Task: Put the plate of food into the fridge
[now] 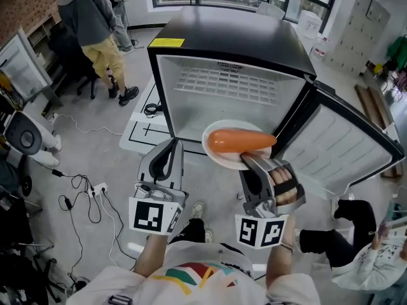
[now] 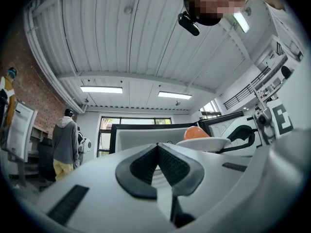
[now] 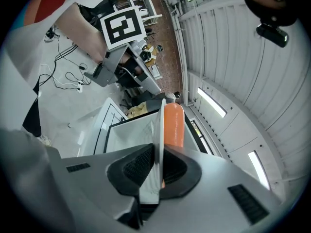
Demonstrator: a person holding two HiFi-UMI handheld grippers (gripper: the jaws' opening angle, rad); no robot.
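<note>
Plate rim pinched by right gripper, near edge hidden; left gripper clenched, empty.

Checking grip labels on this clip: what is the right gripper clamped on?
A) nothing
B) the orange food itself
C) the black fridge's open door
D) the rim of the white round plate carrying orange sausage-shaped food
D: the pads of the right gripper press either side of the rim of the white round plate, the orange sausage-shaped food lying on it.
</note>
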